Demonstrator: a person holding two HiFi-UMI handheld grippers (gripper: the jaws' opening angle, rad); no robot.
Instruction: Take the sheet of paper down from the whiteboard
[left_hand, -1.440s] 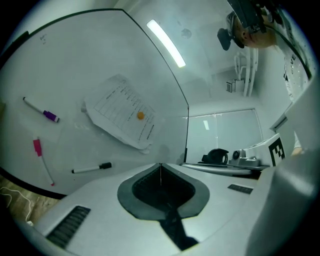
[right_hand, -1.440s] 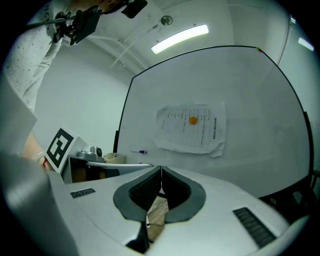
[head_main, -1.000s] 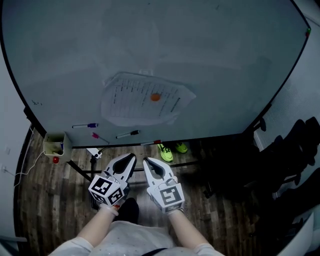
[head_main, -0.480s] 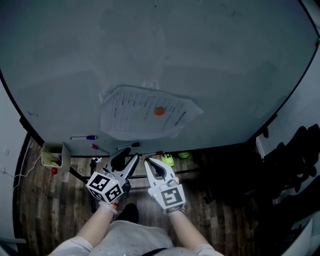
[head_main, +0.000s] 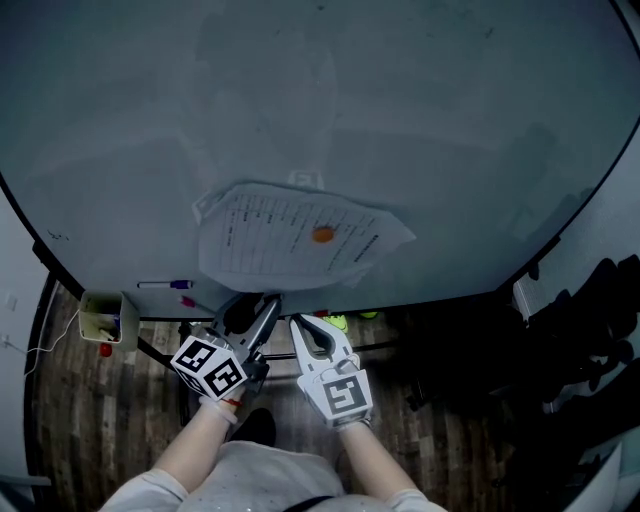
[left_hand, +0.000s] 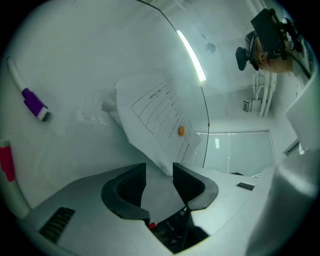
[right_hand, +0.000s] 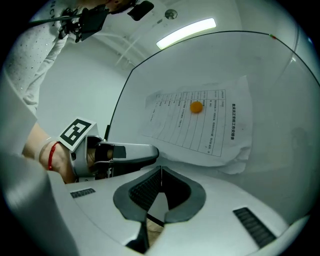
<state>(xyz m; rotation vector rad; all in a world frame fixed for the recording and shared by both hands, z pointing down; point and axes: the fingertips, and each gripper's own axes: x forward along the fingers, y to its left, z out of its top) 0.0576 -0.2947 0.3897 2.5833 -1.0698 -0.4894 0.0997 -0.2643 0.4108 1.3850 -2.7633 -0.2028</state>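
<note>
Head view: left gripper (head_main: 258, 303) tilted, jaws just opening, empty, below paper (head_main: 290, 235).

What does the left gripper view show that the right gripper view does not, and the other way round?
Only the left gripper view: a purple marker and a pink marker. Only the right gripper view: the right claw, shut and empty, and the person's wrist. Both: the paper, its orange magnet, the whiteboard and the left claw, whose jaws have just been opening, with nothing between them.
</note>
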